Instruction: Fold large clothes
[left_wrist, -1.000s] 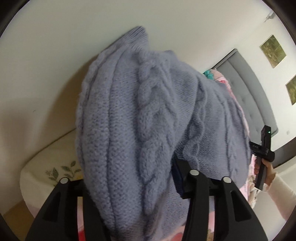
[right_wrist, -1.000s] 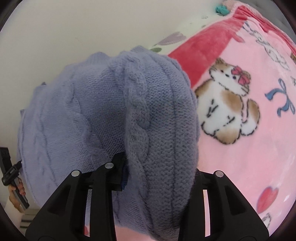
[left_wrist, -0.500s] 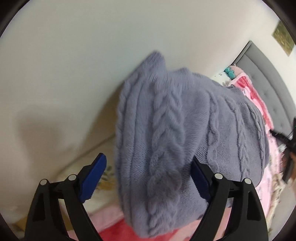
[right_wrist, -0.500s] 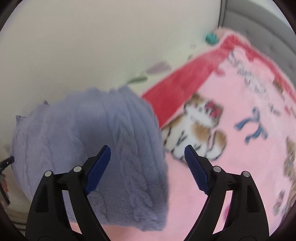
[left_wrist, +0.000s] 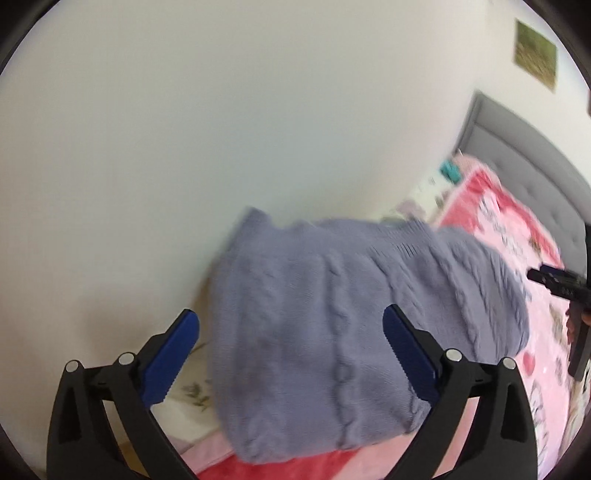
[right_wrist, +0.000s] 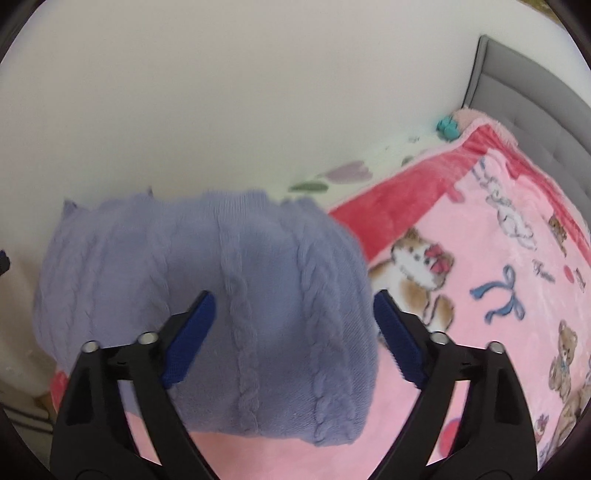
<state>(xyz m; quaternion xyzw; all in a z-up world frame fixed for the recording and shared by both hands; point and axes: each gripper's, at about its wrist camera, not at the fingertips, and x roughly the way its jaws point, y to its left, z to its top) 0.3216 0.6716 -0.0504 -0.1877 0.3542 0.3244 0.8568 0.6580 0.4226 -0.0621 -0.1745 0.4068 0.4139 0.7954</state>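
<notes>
A lavender cable-knit sweater (left_wrist: 332, 314) lies folded in a compact stack on the pink blanket near the wall; it also shows in the right wrist view (right_wrist: 207, 288). My left gripper (left_wrist: 291, 339) is open and empty, held back from the sweater's near end. My right gripper (right_wrist: 295, 325) is open and empty, held just back from the sweater's other side. The right gripper's body shows at the right edge of the left wrist view (left_wrist: 569, 295).
A pink cartoon blanket (right_wrist: 480, 295) with a red border covers the bed. A white floral sheet (right_wrist: 332, 177) runs along the white wall (left_wrist: 221, 129). A grey padded headboard (right_wrist: 535, 92) stands at the far right. A teal item (right_wrist: 448, 125) lies by the headboard.
Both grippers let go of the sweater, opened wide and drew back. The sweater dropped out of their grip and now rests folded on the blanket.
</notes>
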